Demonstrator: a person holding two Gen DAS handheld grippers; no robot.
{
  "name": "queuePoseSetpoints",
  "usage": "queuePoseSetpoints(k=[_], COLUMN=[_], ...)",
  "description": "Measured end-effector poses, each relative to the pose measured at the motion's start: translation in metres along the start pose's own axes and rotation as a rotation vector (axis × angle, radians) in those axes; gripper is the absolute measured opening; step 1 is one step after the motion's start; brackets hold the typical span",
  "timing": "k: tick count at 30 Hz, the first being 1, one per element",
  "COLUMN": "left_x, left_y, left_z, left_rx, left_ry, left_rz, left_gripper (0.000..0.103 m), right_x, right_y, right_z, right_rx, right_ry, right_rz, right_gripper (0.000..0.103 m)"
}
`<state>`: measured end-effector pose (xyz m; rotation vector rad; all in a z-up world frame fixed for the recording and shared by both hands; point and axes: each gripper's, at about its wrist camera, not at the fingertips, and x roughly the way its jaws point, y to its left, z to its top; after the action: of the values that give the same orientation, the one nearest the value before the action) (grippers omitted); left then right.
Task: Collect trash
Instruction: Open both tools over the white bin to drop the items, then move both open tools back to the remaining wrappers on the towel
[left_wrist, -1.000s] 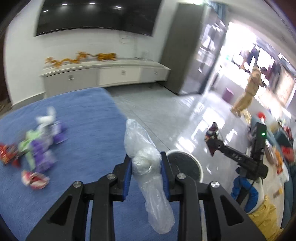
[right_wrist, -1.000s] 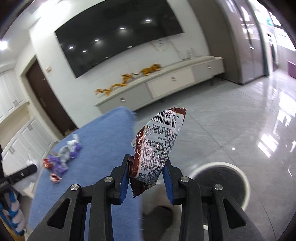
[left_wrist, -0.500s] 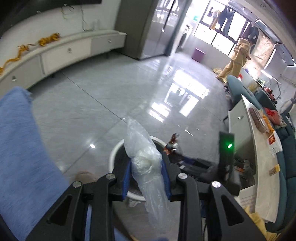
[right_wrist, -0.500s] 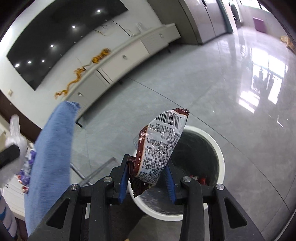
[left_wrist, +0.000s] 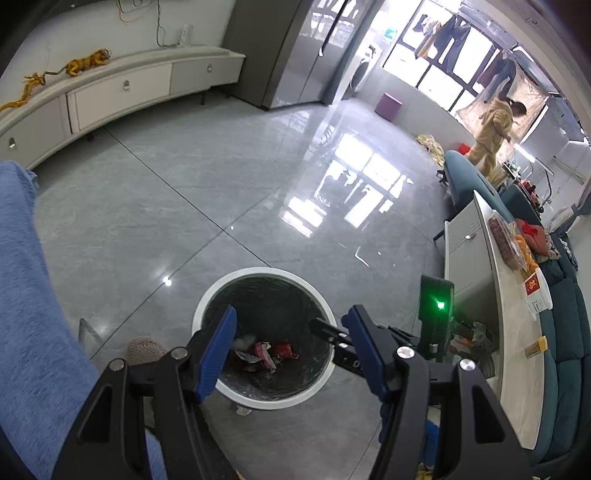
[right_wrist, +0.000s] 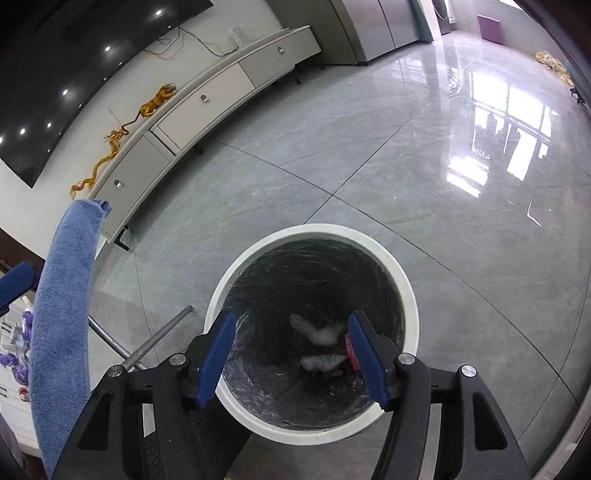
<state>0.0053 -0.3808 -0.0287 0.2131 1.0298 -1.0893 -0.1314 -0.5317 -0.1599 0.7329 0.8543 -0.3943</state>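
Note:
A round white trash bin (left_wrist: 207, 301) (right_wrist: 406, 284) with a dark liner stands on the grey floor below both grippers. My left gripper (left_wrist: 290, 325) hangs over it, jaws opening, nothing between them. My right gripper (right_wrist: 291, 330) is also over the bin, jaws opening and empty. Inside the bin lie a clear plastic bag (right_wrist: 321, 334), a silver snack wrapper (right_wrist: 323, 362) and red wrappers (left_wrist: 271, 352). The right gripper's body with its green light (left_wrist: 437, 306) shows at the right in the left wrist view.
A blue-clothed table (left_wrist: 26, 295) (right_wrist: 61, 302) borders the left, with purple wrappers (right_wrist: 14, 358) on it. A white TV cabinet (right_wrist: 207, 96) lines the far wall. A white counter (left_wrist: 491, 295) and teal sofa stand right. A person (left_wrist: 495, 129) stands far off by the window.
Both grippers swung from the table to over the bin and lowered. The left let go of the clear plastic bag and the right let go of the snack wrapper; both now lie in the bin.

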Motion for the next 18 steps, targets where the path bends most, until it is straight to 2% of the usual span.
queuePoseSetpoints(k=[7, 13, 18], left_x=[-0.057, -0.117, -0.168], left_y=[-0.014, -0.017, -0.006], left_z=[-0.016, -0.040, -0.061], left_rx=[0.028, 0.054, 0.034], left_ry=[-0.098, -0.183, -0.246], left_rz=[0.058, 0.107, 0.129], left_gripper=[0.061, 0.061, 0.061], right_x=[-0.045, -0.087, -0.117], right_y=[0.018, 0.060, 0.097], right_z=[0.003, 0.005, 0.002], right_rx=[-0.026, -0.089, -0.152], right_ry=[-0.088, -0.171, -0.223], right_rz=[0.036, 0.070, 0.096], right_gripper=[0.061, 0.061, 0.061])
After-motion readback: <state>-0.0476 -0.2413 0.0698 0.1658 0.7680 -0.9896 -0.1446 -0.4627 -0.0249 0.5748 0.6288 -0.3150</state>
